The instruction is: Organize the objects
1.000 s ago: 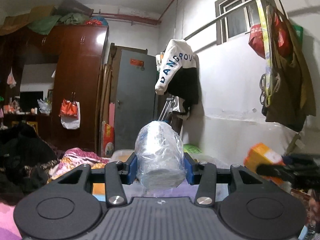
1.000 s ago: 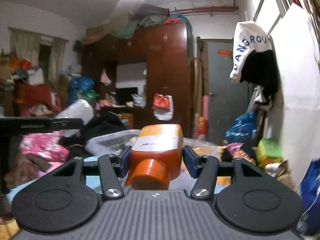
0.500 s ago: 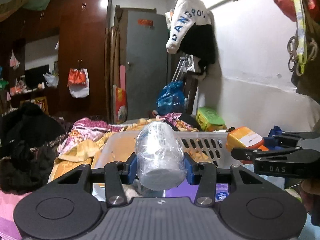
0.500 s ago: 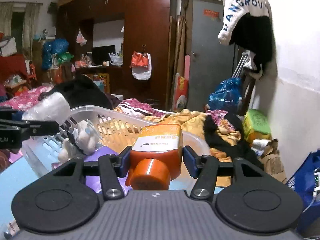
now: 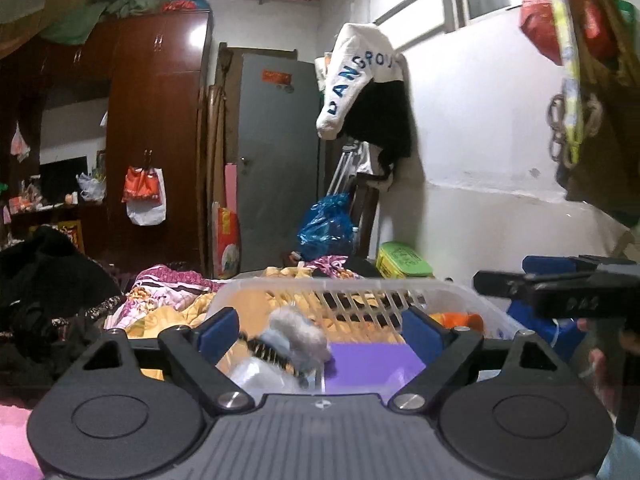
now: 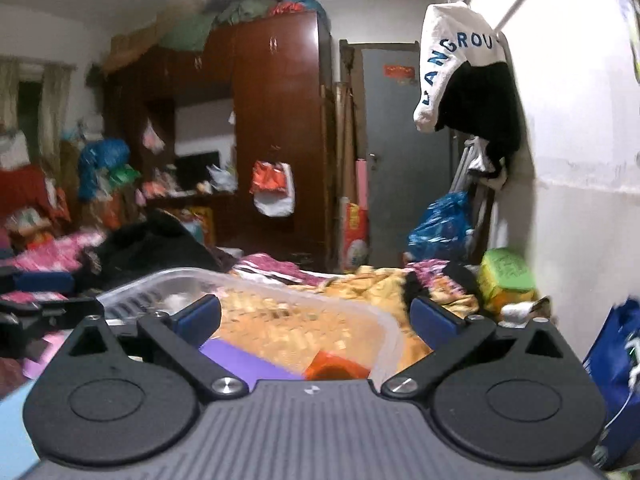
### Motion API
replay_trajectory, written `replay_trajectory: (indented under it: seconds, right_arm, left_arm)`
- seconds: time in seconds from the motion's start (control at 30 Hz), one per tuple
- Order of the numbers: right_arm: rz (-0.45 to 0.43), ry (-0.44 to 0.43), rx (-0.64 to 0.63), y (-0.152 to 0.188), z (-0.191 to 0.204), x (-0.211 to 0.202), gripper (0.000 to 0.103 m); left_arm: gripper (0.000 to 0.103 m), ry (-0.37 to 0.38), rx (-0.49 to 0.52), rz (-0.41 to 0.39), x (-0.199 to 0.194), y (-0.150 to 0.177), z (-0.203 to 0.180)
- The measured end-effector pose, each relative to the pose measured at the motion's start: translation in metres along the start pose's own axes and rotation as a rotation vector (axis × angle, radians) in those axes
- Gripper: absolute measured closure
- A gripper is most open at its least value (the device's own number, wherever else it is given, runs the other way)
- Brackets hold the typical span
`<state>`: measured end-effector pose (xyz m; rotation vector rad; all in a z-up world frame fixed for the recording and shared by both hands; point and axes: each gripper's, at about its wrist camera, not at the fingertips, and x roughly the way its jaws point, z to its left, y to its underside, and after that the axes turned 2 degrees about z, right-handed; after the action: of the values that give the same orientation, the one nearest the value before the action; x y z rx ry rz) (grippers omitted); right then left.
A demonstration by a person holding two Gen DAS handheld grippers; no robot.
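Note:
A clear plastic basket (image 5: 352, 286) sits in front of both grippers; it also shows in the right wrist view (image 6: 280, 284). My left gripper (image 5: 320, 326) is open and empty above the basket. Below it lie a clear plastic-wrapped roll (image 5: 256, 374), a grey fluffy thing (image 5: 298, 330) and a purple flat item (image 5: 372, 364). My right gripper (image 6: 316, 316) is open and empty over the basket. The orange bottle (image 6: 334, 366) lies in the basket just below it, and its orange shows in the left wrist view (image 5: 460, 318). The right gripper shows at the right of the left wrist view (image 5: 560, 288).
Piled bedding and clothes (image 5: 172, 292) surround the basket. A green box (image 5: 404, 264) and a blue bag (image 5: 328, 228) stand by the white wall. A brown wardrobe (image 6: 276, 140) and a grey door (image 6: 404, 152) stand behind. A blue bag (image 6: 616, 364) is at the right.
Both grippers opened. The plastic-wrapped roll left the left gripper and the orange bottle left the right gripper; both now lie in the basket. Both views tilted upward.

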<state>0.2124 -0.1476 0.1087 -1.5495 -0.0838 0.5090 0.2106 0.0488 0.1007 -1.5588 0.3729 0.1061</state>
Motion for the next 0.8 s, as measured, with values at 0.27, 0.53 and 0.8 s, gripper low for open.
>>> replay_trajectory:
  seconds: [0.27,0.53,0.8]
  right_arm:
    - [0.079,-0.162,0.131,0.099,0.010,-0.067,0.000]
    - [0.112,-0.264,-0.069,0.134,0.074,-0.068,0.004]
    - [0.242,-0.302,-0.109,0.134,0.079,-0.041,0.028]
  left_arm:
    - [0.012,0.060,-0.022,0.096,-0.065,0.086,0.012]
    - [0.012,0.230,0.104,0.175,-0.070,0.125,0.012]
    - [0.013,0.181,0.121,0.270,-0.047,0.126,0.015]
